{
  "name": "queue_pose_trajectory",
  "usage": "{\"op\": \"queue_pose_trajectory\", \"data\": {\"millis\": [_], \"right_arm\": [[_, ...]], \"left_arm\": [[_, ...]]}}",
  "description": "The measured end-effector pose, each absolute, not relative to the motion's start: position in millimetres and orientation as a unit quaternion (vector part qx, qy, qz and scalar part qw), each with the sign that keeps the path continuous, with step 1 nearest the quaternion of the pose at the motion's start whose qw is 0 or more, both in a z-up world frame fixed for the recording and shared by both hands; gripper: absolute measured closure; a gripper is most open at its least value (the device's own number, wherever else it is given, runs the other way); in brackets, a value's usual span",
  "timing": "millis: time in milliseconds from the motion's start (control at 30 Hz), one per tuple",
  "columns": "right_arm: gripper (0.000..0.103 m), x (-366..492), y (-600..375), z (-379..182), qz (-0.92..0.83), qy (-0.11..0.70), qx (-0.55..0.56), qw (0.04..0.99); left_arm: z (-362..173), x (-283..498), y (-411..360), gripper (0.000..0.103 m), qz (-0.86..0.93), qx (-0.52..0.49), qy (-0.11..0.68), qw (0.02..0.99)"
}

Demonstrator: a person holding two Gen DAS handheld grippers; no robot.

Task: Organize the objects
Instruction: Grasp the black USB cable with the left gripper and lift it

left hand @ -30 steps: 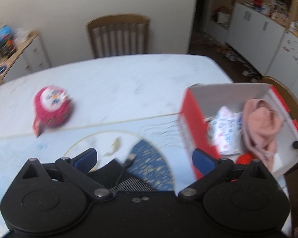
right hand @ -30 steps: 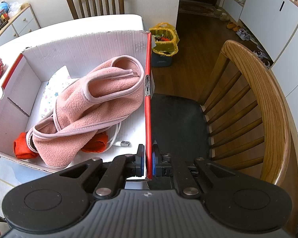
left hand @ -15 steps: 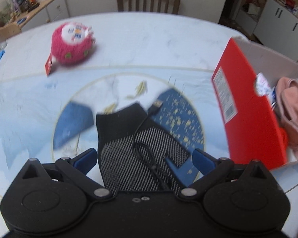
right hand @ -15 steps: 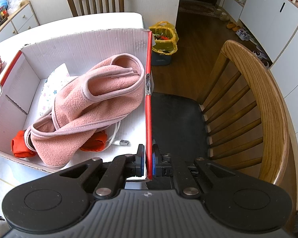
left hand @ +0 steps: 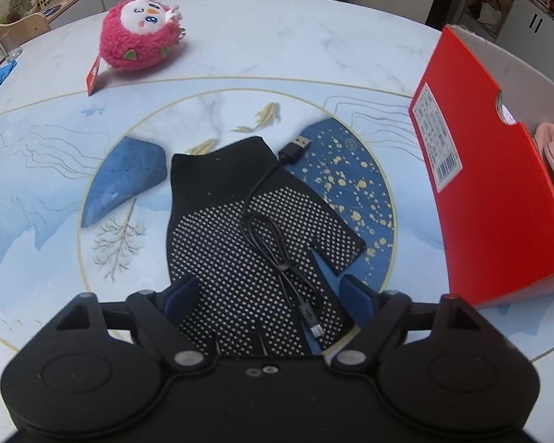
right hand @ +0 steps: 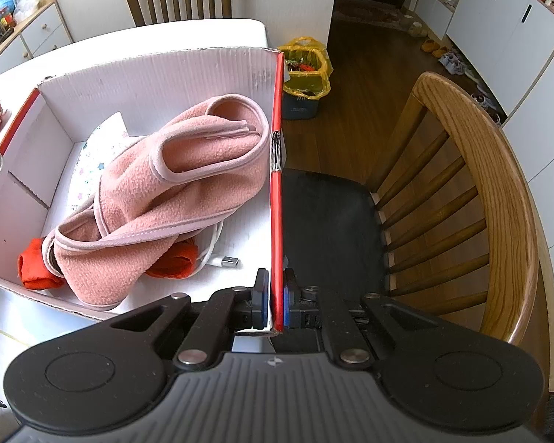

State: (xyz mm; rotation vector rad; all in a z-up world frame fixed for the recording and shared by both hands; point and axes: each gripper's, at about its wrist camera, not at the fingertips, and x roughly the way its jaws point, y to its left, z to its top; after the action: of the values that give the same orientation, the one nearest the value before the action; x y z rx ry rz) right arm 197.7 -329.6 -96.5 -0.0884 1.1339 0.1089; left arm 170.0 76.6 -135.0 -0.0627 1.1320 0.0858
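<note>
Glove flat on worktop, cable on top, long axis running away from left tool. Left tool released, jaws just closing, straddling glove. Right tool clenched on box wall.

Glove fingertips hidden behind gripper body, box cut off right

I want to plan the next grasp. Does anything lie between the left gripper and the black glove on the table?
Yes. A black USB cable lies coiled on top of the black glove, between the fingers of the left gripper, whose jaws have just been closing around both.
</note>
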Motion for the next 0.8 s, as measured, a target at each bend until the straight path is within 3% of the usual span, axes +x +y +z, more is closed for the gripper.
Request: {"op": "queue_pose_trajectory", "data": {"millis": [200, 567, 800], "right_arm": [[0.096, 198, -330, -97, 0.051, 0.537, -0.042, 0.841], [0.096, 199, -330, -98, 0.051, 0.537, -0.041, 0.841], [0.096, 199, -329, -98, 0.051, 0.536, -0.041, 0.841]], "left_arm": [[-135, 169, 74, 0.035, 0.045, -0.025, 0.531, 0.846], [-128, 165, 70, 0.081, 0.025, -0.033, 0.522, 0.852], [-118, 165, 75, 0.091, 0.017, -0.057, 0.511, 0.858]]}}
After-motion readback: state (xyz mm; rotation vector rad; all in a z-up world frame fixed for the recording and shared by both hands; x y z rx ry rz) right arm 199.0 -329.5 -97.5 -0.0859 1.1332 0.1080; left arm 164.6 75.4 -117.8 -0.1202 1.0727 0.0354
